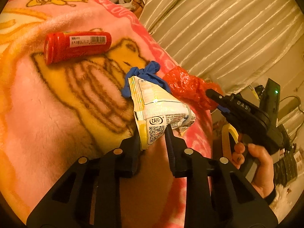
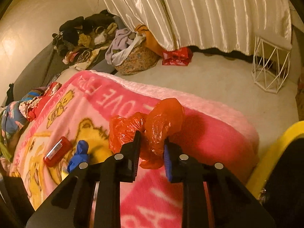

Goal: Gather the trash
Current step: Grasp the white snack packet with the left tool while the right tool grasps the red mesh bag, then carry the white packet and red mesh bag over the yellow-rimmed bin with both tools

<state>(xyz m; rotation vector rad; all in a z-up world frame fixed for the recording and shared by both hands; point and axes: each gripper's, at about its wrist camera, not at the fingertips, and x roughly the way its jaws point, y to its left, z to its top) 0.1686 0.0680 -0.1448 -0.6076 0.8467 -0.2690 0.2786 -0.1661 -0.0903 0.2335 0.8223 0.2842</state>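
On a pink bear-print blanket (image 1: 57, 98) lies a yellow and white snack wrapper (image 1: 153, 110). My left gripper (image 1: 153, 133) is shut on its lower end. A crumpled blue glove (image 1: 146, 74) lies against the wrapper's far tip. A red plastic bag (image 2: 152, 129) is bunched near the blanket's edge, and my right gripper (image 2: 152, 138) is shut on it. In the left wrist view the same red bag (image 1: 186, 87) sits right of the wrapper with the right gripper (image 1: 212, 96) pinching it, held by a hand (image 1: 258, 163). A red canister (image 1: 76, 45) lies on its side further back.
Pale pleated curtains (image 2: 190, 13) hang behind the bed. A pile of clothes and a patterned bag (image 2: 136, 58) sit on the floor by the wall, with a red packet (image 2: 176, 57) and a white wire stand (image 2: 271, 66). A yellow rim (image 2: 273, 152) shows at right.
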